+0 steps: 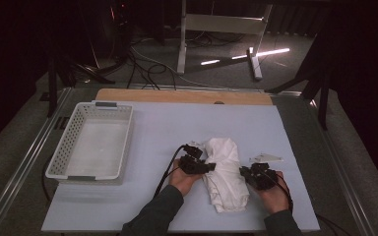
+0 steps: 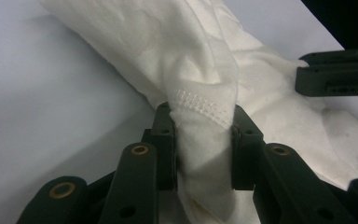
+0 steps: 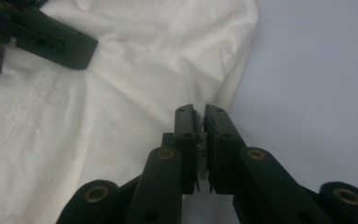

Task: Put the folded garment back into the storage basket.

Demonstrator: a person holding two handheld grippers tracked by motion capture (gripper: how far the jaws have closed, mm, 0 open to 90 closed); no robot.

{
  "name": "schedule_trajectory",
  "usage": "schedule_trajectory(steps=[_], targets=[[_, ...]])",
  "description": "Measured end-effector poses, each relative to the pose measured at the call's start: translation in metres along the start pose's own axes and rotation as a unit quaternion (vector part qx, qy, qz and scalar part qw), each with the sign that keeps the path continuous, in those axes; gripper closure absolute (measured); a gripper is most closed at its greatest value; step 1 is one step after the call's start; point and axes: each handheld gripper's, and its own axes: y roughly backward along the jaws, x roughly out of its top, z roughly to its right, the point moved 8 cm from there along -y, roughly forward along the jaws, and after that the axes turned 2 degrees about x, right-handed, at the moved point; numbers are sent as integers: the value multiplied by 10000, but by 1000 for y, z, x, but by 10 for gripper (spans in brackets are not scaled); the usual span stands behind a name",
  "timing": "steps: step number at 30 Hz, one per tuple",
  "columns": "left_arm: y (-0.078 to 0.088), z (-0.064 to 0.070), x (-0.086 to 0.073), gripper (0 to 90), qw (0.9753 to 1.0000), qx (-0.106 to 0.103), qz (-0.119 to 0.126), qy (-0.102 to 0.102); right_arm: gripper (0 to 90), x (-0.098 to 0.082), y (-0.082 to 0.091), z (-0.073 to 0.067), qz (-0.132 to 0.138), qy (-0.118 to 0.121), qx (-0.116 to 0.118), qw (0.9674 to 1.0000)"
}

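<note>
A white cloth (image 1: 225, 172), folded into a long bundle, lies on the pale table mat (image 1: 152, 123) near its front edge. My left gripper (image 1: 207, 167) comes at the cloth from its left side. In the left gripper view, my left gripper (image 2: 200, 119) has a thick bunch of cloth (image 2: 200, 60) with a stitched hem squeezed between its pads. My right gripper (image 1: 243, 173) is at the cloth's right side. In the right gripper view, my right gripper (image 3: 200, 112) has its jaws almost together, pinching the thin edge of the cloth (image 3: 121, 93).
A white plastic basket (image 1: 93, 142) stands on the left of the table, with nothing in it. A wooden board (image 1: 182, 96) runs along the far edge. Behind the table, cables and a metal frame (image 1: 221, 29) are on the floor.
</note>
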Motion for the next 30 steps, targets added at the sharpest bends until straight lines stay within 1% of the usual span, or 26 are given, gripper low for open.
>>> schedule_trajectory(steps=[4, 6, 7, 8, 9, 10, 11, 12, 13, 15, 17, 18, 19, 20, 21, 22, 23, 24, 25, 26, 27, 28, 30], targets=[[2, -3, 1, 706, 10000, -14, 39, -29, 808, -1, 1, 1, -21, -2, -22, 10000], [3, -5, 2, 707, 10000, 5, 53, -65, 764, -1, 2, 3, -1, -39, -78, 10000], [4, -5, 2, 708, 10000, 21, 60, -59, 727, -1, 2, 5, 18, -72, -116, 9999], [5, -6, 2, 708, 10000, 14, 52, -79, 727, -1, 2, 5, 18, -72, -116, 9999], [5, -7, 2, 709, 9999, 17, 57, -84, 665, 0, 3, 6, 73, -126, -157, 9998], [6, -9, 2, 709, 9999, 27, 49, -92, 665, 0, 3, 6, 73, -126, -157, 9998], [7, -10, 3, 709, 9999, 29, 60, -78, 619, 0, 4, 9, 122, -177, -205, 9996], [8, -11, 3, 709, 10000, 30, 62, -64, 590, 0, 5, 9, 140, -209, -202, 9995], [9, -12, 3, 709, 10000, 33, 74, -52, 590, 0, 5, 9, 140, -209, -202, 9995], [11, -14, 4, 709, 9999, 38, 78, -52, 531, 1, 6, 10, 235, -288, -158, 9992], [13, -16, 4, 709, 9999, 38, 86, -46, 468, 4, 8, 9, 376, -328, -43, 9987], [13, -16, 4, 709, 9999, 38, 86, -46, 468, 4, 8, 9, 376, -328, -43, 9987], [15, -18, 5, 711, 9999, 18, 115, -55, 380, 9, 11, 4, 581, -277, 117, 9979], [15, -18, 5, 711, 9999, 18, 115, -55, 380, 9, 11, 4, 581, -277, 117, 9979], [16, -19, 5, 711, 9999, 21, 112, -67, 340, 11, 12, 1, 643, -232, 145, 9976], [17, -20, 5, 712, 9999, 28, 114, -79, 329, 11, 12, 0, 672, -214, 160, 9974], [17, -21, 6, 712, 9998, 55, 123, -113, 329, 11, 12, 0, 672, -214, 160, 9974], [18, -22, 5, 714, 9998, 104, 114, -156, 302, 12, 13, -2, 687, -199, 175, 9973], [19, -22, 6, 715, 9998, 101, 122, -134, 282, 12, 13, -2, 707, -202, 175, 9971], [20, -23, 6, 715, 9998, 94, 128, -124, 282, 12, 13, -2, 707, -202, 175, 9971], [21, -24, 6, 717, 9998, 104, 139, -124, 251, 13, 14, -3, 742, -239, 173, 9968], [21, -24, 6, 717, 9998, 104, 137, -123, 251, 13, 14, -3, 742, -239, 173, 9968], [23, -27, 6, 718, 9998, 107, 147, -129, 219, 13, 15, -3, 786, -258, 207, 9964]])
